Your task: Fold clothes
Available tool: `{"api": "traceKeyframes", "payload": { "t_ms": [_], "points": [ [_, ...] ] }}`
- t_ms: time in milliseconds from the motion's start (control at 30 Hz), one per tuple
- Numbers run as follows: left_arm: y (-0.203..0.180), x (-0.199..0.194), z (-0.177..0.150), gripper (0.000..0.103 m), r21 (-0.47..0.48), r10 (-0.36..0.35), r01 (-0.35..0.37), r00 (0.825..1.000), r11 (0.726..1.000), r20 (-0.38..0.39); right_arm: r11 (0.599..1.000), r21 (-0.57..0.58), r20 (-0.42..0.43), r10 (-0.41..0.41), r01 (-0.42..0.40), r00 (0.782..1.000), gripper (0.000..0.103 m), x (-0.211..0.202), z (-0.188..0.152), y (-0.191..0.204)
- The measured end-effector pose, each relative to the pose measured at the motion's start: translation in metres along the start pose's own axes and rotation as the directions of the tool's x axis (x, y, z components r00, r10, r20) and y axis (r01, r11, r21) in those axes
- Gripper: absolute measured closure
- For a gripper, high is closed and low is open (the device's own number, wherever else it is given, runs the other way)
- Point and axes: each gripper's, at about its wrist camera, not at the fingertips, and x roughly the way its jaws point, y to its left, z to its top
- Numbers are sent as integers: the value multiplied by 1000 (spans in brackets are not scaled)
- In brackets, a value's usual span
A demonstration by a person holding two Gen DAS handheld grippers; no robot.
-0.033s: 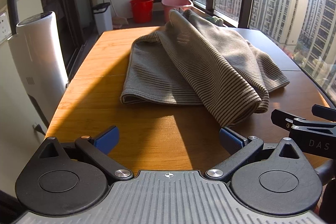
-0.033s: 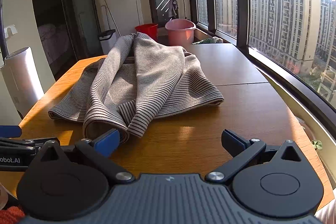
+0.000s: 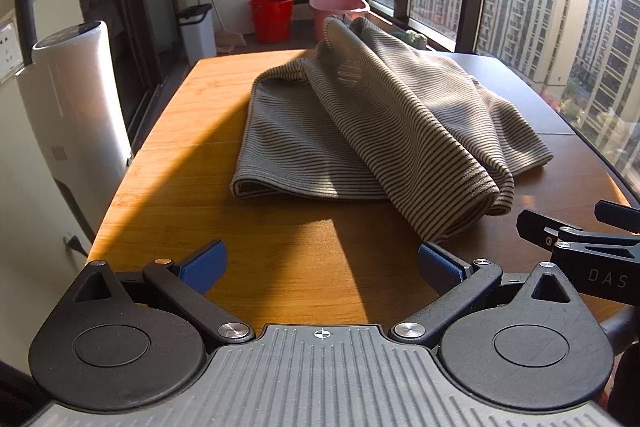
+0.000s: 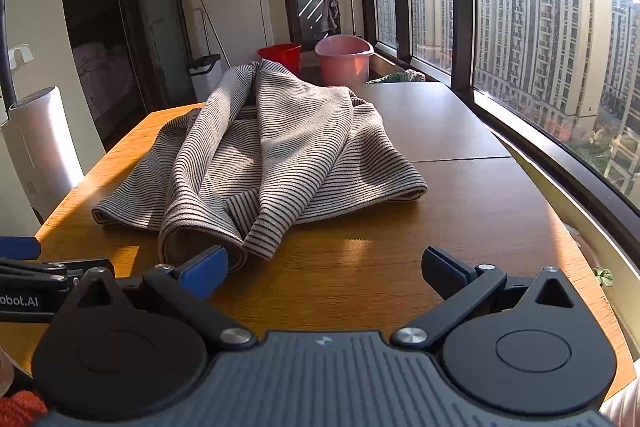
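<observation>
A beige-and-dark striped garment (image 3: 380, 131) lies crumpled in loose folds across the middle of a wooden table (image 3: 180, 167); its near fold reaches toward me. My left gripper (image 3: 322, 261) hovers over the table's near edge, open, with only bare wood between its blue pads. The garment's nearest hem ends just beyond its right fingertip. In the right wrist view the garment (image 4: 272, 155) sits ahead and to the left. My right gripper (image 4: 325, 267) is open too, nothing between its fingers, and its left fingertip sits in front of the near fold. Each gripper shows at the edge of the other's view.
A white tower appliance (image 3: 76, 107) stands against the table's left edge. Beyond the far end are a red bucket (image 3: 272, 17), a pink basin (image 3: 340, 7) and a white bin (image 3: 196, 27). Large windows (image 4: 540, 47) run along the right side. Bare wood (image 4: 460, 219) lies right of the garment.
</observation>
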Motion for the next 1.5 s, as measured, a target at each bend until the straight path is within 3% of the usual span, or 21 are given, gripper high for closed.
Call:
{"api": "traceKeyframes", "payload": {
  "t_ms": [100, 167, 467, 1500],
  "points": [
    [-4, -1, 0, 0, -1, -7, 7, 1000, 1000, 5, 1000, 12, -4, -2, 2, 1000, 0, 0, 1, -6],
    [5, 3, 4, 0, -43, -37, 35, 999, 998, -31, 1000, 8, -8, -7, 7, 1000, 0, 0, 0, -11],
    [5, 6, -1, 0, -77, -41, 38, 999, 996, -33, 1000, -12, -37, -26, 26, 999, 0, 2, -1, -2],
    [11, 11, 0, 0, -96, -69, 63, 996, 993, -62, 1000, -16, -85, -27, 26, 996, 0, 1, -2, 1]
  ]
}}
